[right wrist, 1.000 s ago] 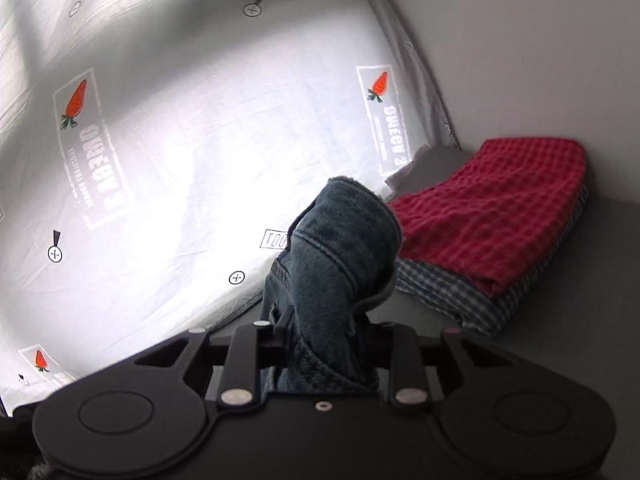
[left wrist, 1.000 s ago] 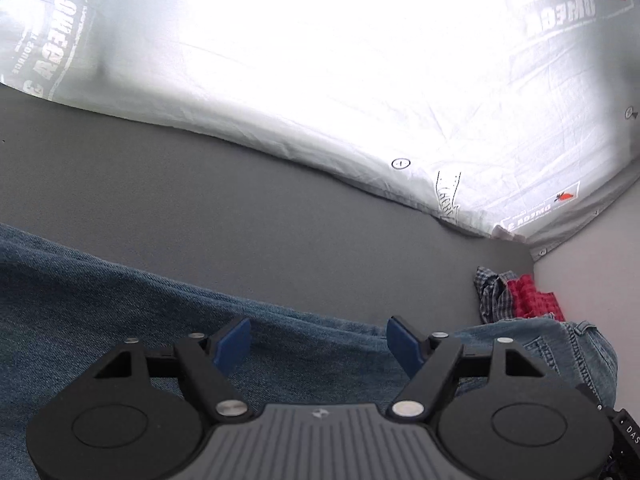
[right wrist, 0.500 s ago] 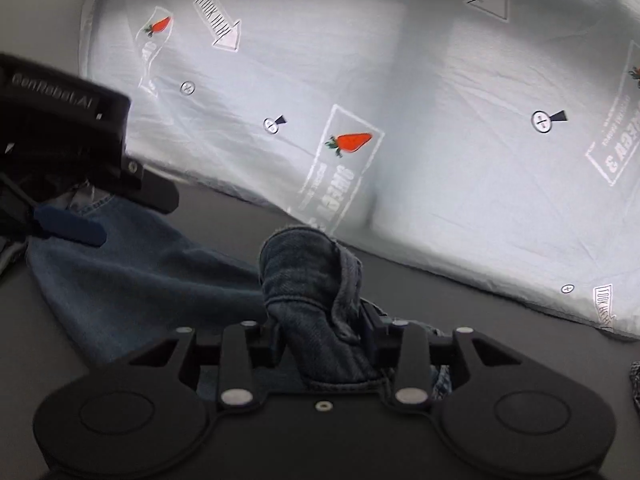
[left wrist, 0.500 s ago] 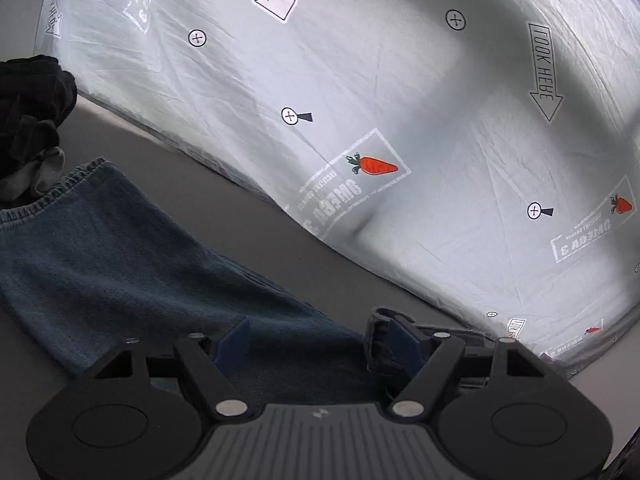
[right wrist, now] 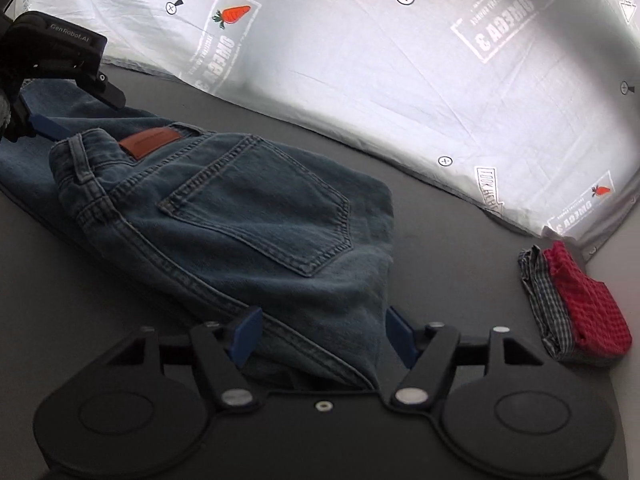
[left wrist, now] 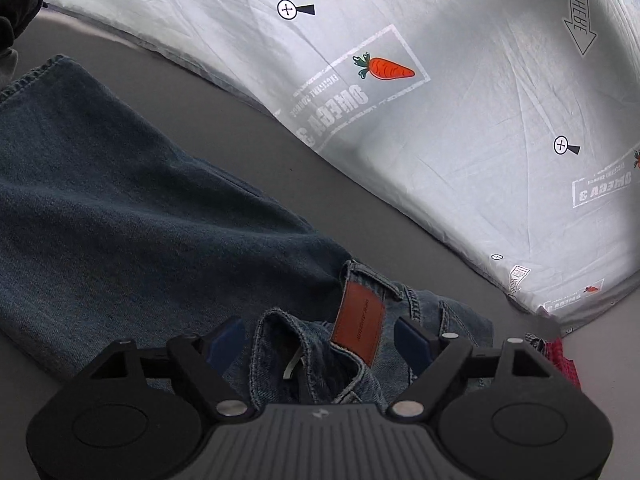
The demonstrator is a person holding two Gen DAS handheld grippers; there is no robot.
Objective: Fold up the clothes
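jeans (right wrist: 256, 216) folded | right hand-held gripper (right wrist: 324, 336) opening, straddling denim

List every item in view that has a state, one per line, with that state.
jeans: folded over, lying on the grey surface, back pocket and leather patch up.
left gripper: opening, waistband between its fingers, not pressed.
right gripper: opening, denim fold between its fingers, not clamped.
red checked cloth: folded, stacked against the plaid cloth.
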